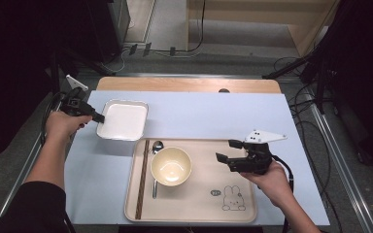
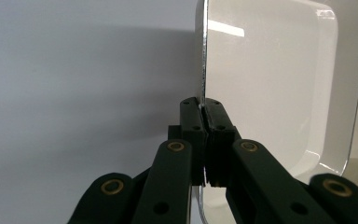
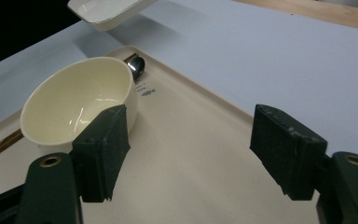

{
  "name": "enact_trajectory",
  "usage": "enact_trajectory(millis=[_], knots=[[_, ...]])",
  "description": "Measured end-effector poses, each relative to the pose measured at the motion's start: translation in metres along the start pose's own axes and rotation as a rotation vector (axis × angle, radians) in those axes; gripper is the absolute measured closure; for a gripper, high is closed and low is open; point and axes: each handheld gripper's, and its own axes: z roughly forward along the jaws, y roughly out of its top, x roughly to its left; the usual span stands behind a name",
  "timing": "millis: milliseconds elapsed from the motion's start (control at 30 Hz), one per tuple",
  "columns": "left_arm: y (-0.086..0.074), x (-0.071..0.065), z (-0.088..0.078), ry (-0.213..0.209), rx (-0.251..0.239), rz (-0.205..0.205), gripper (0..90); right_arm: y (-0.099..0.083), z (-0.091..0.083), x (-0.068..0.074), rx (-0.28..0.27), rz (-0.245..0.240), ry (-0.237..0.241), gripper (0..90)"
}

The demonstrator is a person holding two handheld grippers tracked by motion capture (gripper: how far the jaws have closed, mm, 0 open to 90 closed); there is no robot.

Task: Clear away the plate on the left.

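Left tool (image 1: pixel 98 117) clamps the rim of the white tray (image 1: pixel 126 119), raised off the bench (image 1: pixel 213 116). Right tool (image 1: pixel 227 151), jaws wide and empty, hovers over the beige tray (image 1: pixel 199 204) beside the bowl (image 1: pixel 171 166); spoon (image 1: pixel 156 145) and chopsticks (image 1: pixel 142 179) lie left of the bowl.

The square dish (image 1: pixel 123 119) is white with a shiny silver rim. The bowl (image 1: pixel 171 165) is pale cream. The tray (image 1: pixel 199 201) is beige, with a small outlined rabbit drawing (image 1: pixel 233 198) printed right of the bowl. The chopsticks (image 1: pixel 142 179) left of the bowl are brown, the spoon (image 1: pixel 156 160) silver. The worktop (image 1: pixel 209 116) is pale lavender-blue.

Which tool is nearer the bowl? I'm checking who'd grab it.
Right. The right tool hovers open just beside the bowl; the left tool grips the white dish farther off.
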Motion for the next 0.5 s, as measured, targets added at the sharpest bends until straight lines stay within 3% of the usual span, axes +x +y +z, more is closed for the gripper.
enact_trajectory(millis=[133,367,500], knots=[[0.003,-0.013,0.002,-0.024,-0.003,0.01,90.0,0.006,0.007,0.001,-0.004,0.013,0.002,29.4],[0.009,-0.038,0.011,0.001,0.02,0.045,90.0,0.018,0.012,-0.002,0.0,0.009,-0.017,30.4],[0.015,-0.052,0.017,-0.019,0.027,0.055,90.0,0.025,0.018,-0.004,0.007,0.013,-0.004,30.2]])
